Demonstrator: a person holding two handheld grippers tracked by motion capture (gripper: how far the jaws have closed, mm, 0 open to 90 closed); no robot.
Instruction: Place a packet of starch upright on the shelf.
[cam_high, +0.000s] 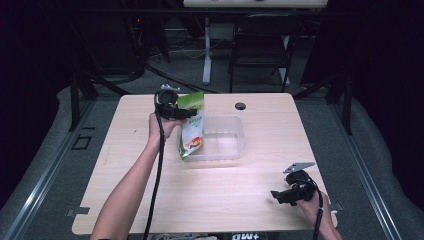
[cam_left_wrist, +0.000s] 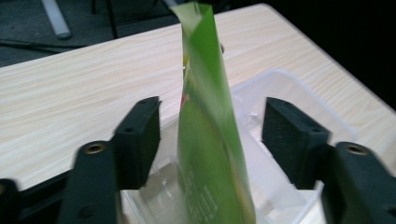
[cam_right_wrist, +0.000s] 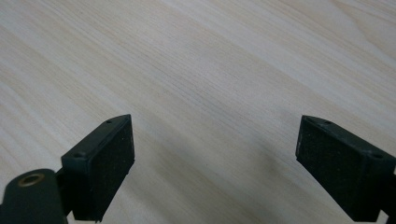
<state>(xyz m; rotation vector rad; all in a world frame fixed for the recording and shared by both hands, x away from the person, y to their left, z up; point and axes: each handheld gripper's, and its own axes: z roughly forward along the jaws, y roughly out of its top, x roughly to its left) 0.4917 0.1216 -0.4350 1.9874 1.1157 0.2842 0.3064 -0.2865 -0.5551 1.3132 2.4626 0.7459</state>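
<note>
Pale wood bench (cam_high: 150, 200) carries a clear plastic tub (cam_high: 235, 145). My left hand-held gripper (cam_left_wrist: 212, 140) is spread around a green pouch (cam_left_wrist: 205, 140) standing upright at the tub's left edge, pads apart from it. My right hand-held gripper (cam_right_wrist: 215, 163) hangs spread over bare wood.

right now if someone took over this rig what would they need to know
Left gripper: open, jaws either side of the green pouch, not touching it.
Right gripper: open, holds nothing, low over bare table at the near right.
Pouch: upright at the left end of the clear bin; whether it is fully inside is unclear.
Left to do: confirm the pouch sits in the bin, then back the left gripper off.
</note>
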